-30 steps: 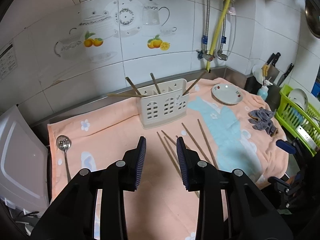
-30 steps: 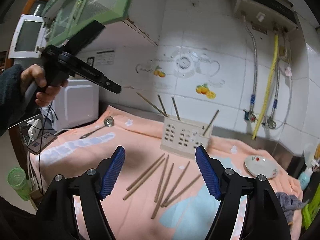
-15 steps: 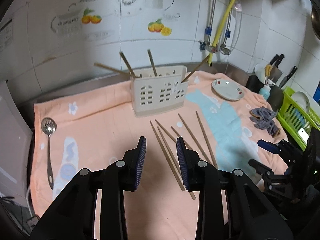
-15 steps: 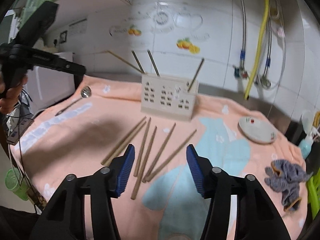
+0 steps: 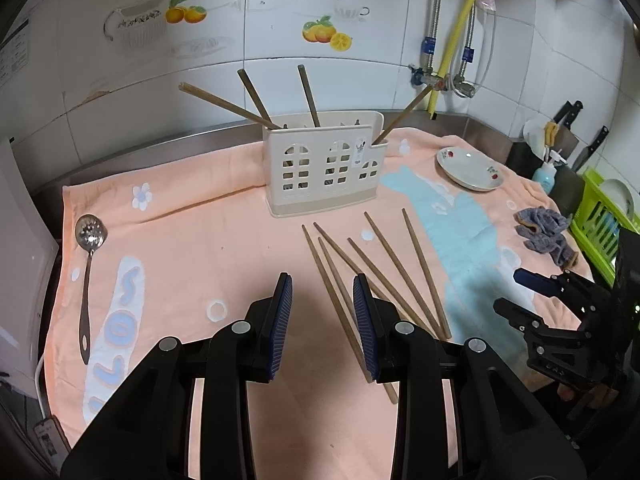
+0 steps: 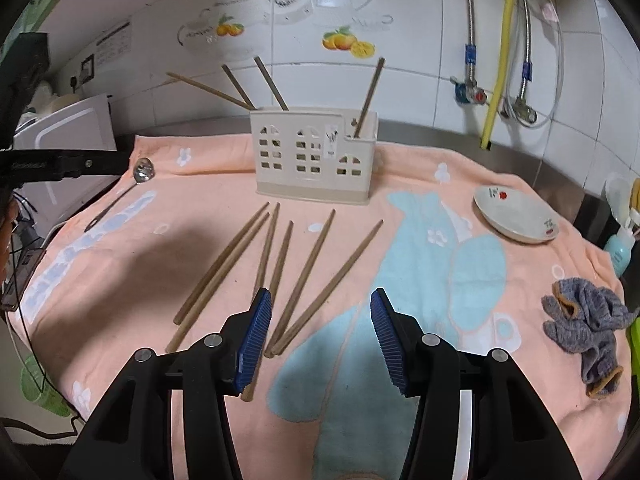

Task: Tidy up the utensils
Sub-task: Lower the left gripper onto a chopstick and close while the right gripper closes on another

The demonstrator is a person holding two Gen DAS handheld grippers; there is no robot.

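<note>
Right wrist view: loose chopsticks [image 6: 316, 264] lie ahead of the spread, empty right gripper [image 6: 320, 336].

Both wrist cameras looked down from close above the towel [image 5: 192, 240], facing the utensil holder [image 5: 324, 164] [image 6: 314, 152]; both saw it.

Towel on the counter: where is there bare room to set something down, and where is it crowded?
Free: the towel between slotted spoon and loose chopsticks, and the blue patch between chopsticks and grey cloth. Crowded: before the utensil holder.
</note>
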